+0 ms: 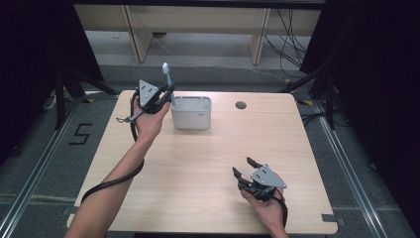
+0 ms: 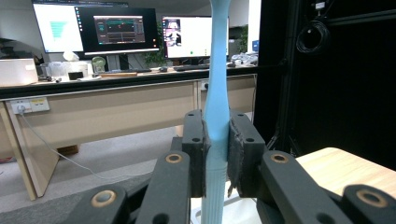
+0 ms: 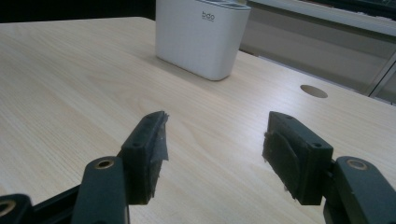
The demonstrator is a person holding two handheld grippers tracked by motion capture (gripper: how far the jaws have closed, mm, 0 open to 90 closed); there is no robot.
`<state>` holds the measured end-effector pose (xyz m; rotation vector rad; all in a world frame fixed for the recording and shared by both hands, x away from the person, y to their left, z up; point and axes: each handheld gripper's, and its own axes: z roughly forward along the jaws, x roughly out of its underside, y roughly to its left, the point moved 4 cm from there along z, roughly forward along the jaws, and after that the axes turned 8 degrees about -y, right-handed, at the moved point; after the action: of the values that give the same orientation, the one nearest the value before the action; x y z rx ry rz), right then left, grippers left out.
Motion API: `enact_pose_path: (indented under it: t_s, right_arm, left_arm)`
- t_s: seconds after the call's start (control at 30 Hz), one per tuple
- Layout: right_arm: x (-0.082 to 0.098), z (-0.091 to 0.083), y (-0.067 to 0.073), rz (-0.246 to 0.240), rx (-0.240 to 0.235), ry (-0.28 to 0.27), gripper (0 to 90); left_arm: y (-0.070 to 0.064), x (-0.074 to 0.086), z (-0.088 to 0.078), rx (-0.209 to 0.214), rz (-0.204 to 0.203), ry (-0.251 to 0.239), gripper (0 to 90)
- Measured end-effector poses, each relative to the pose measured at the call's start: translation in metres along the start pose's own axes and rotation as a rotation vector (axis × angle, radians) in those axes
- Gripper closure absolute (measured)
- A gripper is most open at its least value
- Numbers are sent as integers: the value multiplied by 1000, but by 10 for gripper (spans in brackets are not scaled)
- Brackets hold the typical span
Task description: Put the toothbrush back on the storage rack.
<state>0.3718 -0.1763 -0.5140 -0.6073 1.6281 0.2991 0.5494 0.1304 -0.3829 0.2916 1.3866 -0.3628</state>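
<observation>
Light-blue plastic toothbrush (image 2: 217, 116) stands upright in your left gripper (image 1: 167, 95), whose jaws are clamped on its handle, just beside the left end of the white rectangular plastic holder (image 1: 192, 115) at the far side of the pale wooden table (image 1: 198, 168). Your right gripper (image 1: 243, 166) rests near right, jaws spread wide with nothing between them.

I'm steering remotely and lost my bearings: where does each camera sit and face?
High view: above the person's side, looking down on the table; both forearms, left gripper, right gripper.
Left gripper view: level, toward desks; its fingers clamp the blue toothbrush.
Right gripper view: low over the table; open fingers.
Shared: white holder.
</observation>
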Motion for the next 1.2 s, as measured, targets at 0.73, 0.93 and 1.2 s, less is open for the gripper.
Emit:
enact_pose_path:
  t_s: [0.73,0.93,1.2]
  right_arm:
    - [1,2,1,-11,-13,-11,393]
    - [1,2,-1,-46,-20,-8,392]
    - [2,2,2,-10,-12,-2,391]
  left_arm:
    - [6,6,18,-8,29,4,784]
    - [7,10,22,-11,4,17,784]
    - [7,15,27,-13,0,27,784]
